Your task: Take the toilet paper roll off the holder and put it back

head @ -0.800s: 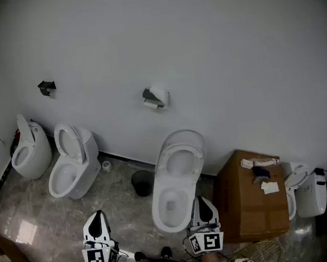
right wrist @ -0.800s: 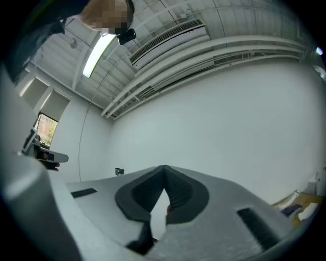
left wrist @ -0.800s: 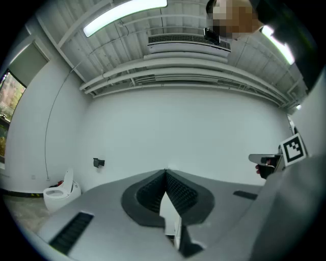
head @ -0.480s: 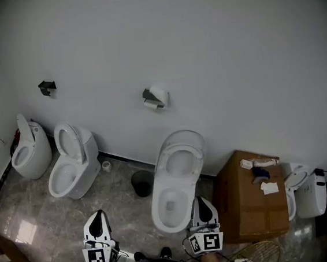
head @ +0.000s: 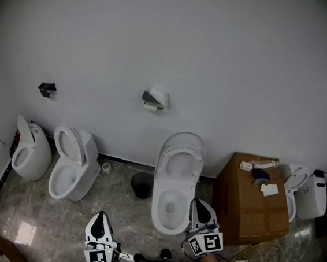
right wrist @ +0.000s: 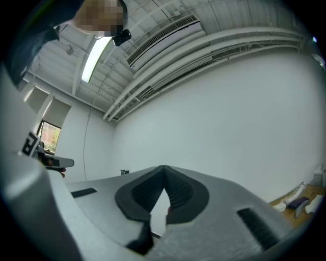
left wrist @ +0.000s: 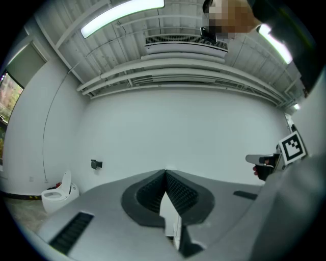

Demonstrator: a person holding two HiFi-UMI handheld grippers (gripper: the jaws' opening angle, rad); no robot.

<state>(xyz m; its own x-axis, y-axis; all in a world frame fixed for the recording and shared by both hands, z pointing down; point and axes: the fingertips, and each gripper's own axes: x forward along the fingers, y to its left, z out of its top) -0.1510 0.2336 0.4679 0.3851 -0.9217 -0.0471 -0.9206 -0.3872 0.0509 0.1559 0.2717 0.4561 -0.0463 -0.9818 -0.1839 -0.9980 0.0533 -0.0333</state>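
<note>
A white toilet paper roll (head: pixel 159 96) sits on a dark wall holder (head: pixel 149 96) above the middle toilet (head: pixel 176 181) in the head view. Both grippers are low at the bottom edge, far from the roll. My left gripper (head: pixel 97 223) points up toward the wall, jaws closed tip to tip with nothing between them. My right gripper (head: pixel 199 209) stands beside it over the toilet's front, also shut and empty. In the left gripper view the jaw tips (left wrist: pixel 165 172) meet; in the right gripper view the tips (right wrist: pixel 163 167) meet too. The roll does not show in either gripper view.
Two more toilets (head: pixel 71 165) (head: pixel 31 153) stand at the left, with a small black wall fixture (head: pixel 46 88) above. A dark bin (head: pixel 141 184) sits beside the middle toilet. A cardboard box (head: pixel 250 197) with small items stands at the right, next to another toilet (head: pixel 306 191).
The view has shifted slightly; both grippers sit a touch lower in the picture. Nothing was taken hold of or let go.
</note>
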